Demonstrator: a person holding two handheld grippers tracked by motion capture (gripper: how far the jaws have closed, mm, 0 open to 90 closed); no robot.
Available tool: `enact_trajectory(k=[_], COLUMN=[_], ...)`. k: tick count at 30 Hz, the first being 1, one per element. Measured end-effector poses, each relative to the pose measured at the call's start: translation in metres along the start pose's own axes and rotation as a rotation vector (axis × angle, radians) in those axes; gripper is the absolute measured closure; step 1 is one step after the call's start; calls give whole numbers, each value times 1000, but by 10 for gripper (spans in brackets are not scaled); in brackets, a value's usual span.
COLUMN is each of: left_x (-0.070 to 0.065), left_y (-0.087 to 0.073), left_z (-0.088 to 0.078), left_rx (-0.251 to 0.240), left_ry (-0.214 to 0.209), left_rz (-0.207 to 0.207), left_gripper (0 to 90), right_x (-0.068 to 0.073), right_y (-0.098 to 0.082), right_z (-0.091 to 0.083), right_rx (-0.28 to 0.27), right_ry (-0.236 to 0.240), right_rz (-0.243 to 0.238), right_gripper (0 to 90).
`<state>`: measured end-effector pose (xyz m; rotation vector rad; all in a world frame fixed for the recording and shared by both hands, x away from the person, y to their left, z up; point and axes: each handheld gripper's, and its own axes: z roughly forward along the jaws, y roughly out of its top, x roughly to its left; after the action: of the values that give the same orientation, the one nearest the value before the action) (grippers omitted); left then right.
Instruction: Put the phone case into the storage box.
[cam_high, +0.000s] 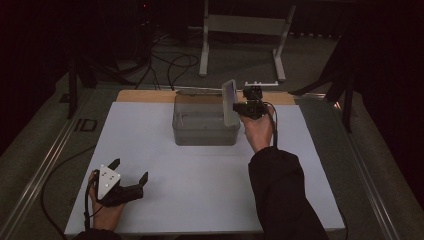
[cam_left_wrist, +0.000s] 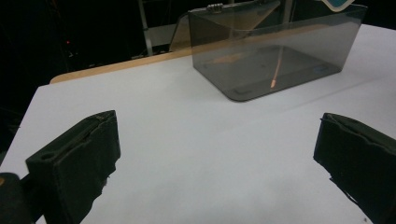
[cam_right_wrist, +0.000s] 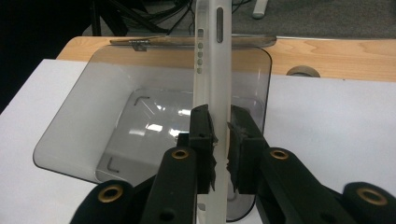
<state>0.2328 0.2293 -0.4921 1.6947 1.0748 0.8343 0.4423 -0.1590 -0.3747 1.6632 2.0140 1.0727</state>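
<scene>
The white-topped counter (cam_high: 200, 200) with its pale wooden far edge carries a clear smoky plastic rectangular bin (cam_high: 205, 121), set toward twelve o'clock of centre. At the bin's three o'clock rim, the right gripper (cam_high: 239, 107) has its jaws clamped on a thin white flat slab with rounded corners, like a phone case (cam_high: 230, 101), held on edge and nearly upright above the bin's right end; in the right gripper view the pads pinch the slab's (cam_right_wrist: 215, 70) narrow sides low down. The step in hand looks like lowering this slab into the bin: best keep it vertical, clear the near wall, and let go only once its lower edge rests on the bin floor, which appears bare. The left gripper (cam_high: 131, 174) rests at seven o'clock on the counter, jaws spread wide and holding nothing, well apart from the bin. Beyond the counter at twelve o'clock stand a grey metal frame (cam_high: 245, 30) and loose black cables (cam_high: 170, 65) on the floor; none of these blocks the way
</scene>
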Motion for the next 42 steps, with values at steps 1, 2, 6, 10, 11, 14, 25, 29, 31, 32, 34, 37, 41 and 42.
enact_trajectory(k=[1, 2, 6, 10, 11, 14, 25, 29, 31, 32, 34, 37, 41, 42], left_x=[0, 0, 0, 0, 0, 0, 0, 0, 0, 0, 0, 0, 0, 0], left_y=[0, 0, 0, 0, 0, 0, 0, 0, 0, 0, 0, 0, 0, 0], left_z=[0, 0, 0, 0, 0, 0, 0, 0, 0, 0, 0, 0, -1, -1], left_rx=[-1, 0, 0, -2, -1, -3, -4, -3, -2, -2, -2, -3, -4, -4], left_ry=[0, 0, 0, 0, -1, 0, -1, -1, -1, 0, 0, -1, 0, -1], left_rz=[-1, -1, -1, -3, -2, -3, -3, -2, -1, 0, -1, -1, -2, -3], left_gripper=[11, 11, 12, 12, 12, 12, 12, 12, 12, 12, 12, 12, 12, 12], right_x=[0, 0, 0, 0, 0, -1, -2, -4, -4, -5, -4, -4, -4, -5], right_y=[0, 0, -1, -1, -1, -2, -6, -7, -7, -7, -7, -7, -8, -8], right_z=[1, 2, 5, 7, 7, 8, 16, 19, 20, 21, 22, 23, 25, 26], right_rx=[2, 6, 12, 16, 16, 18, 33, 39, 42, 44, 48, 52, 55, 56], right_ry=[-2, -5, -8, -14, -15, -18, -36, -45, -46, -48, -54, -60, -64, -65], right_rz=[-2, -4, 1, 1, 2, 3, 13, 14, 15, 18, 14, 15, 14, 14], right_gripper=[814, 813, 813, 813, 813, 813, 813, 813, 813, 813, 813, 813, 813, 813])
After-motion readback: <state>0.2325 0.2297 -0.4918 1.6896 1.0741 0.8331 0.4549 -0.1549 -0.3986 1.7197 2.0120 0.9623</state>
